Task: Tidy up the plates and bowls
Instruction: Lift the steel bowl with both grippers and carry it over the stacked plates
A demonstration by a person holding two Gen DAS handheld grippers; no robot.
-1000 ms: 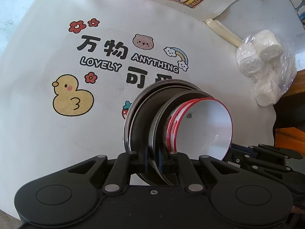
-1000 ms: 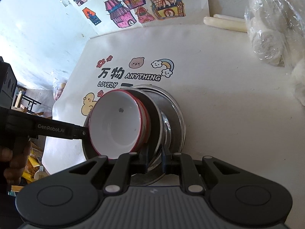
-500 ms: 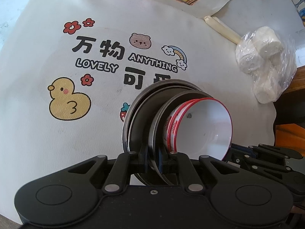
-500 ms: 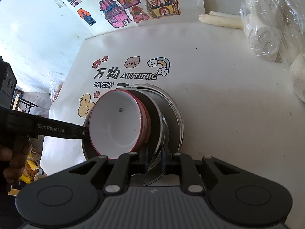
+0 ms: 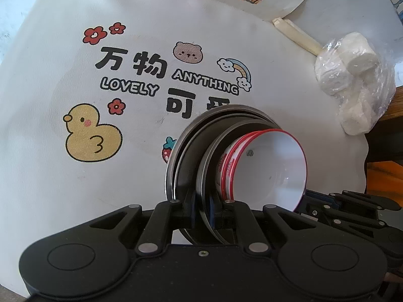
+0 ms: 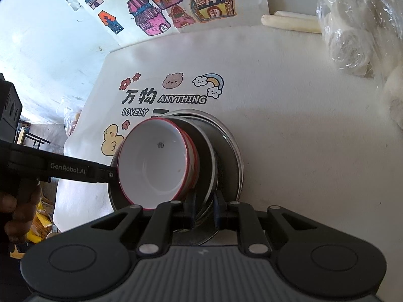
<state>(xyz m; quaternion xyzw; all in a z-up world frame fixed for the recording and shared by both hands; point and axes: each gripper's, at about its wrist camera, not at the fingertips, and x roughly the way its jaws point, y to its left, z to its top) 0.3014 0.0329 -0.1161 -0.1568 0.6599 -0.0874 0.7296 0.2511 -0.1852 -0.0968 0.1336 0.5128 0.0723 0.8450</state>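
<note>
Nearest in the left wrist view, the left gripper [image 5: 201, 212] has its two fingers drawn narrow on the rim of a steel plate [image 5: 209, 166], and in the right wrist view the right gripper [image 6: 203, 212] pinches the opposite edge of the same stack [image 6: 221, 156] in the same tight way, so the stack hangs between the two tools, above the printed cloth [image 5: 63, 181]. The stack stands on edge: two larger dull-grey metal plates with rolled rims, a smaller steel plate nested against them, and on the open side two white bowls [image 5: 272, 168] with thin red rims, one set inside the other. The bowl interior is smooth and glossy, with a small dark mark [image 6: 160, 145] high on its wall; red printing shows on the outer bowl's side but is too squeezed to read. The lower rims of the plates are hidden behind the black gripper bodies, so exactly how many rims each pair of fingers clasps cannot be told. Beyond lies the off-white cloth, matte and slightly creased, printed with a yellow duck [image 5: 92, 136], red flowers, a bear and the words LOVELY ANYTHING; the stack cuts off some of the print. Farther off are a crinkled clear plastic bag [image 5: 352, 80] of white lumps, pale sticks [image 6: 289, 21] and coloured house drawings [image 6: 163, 10].
</note>
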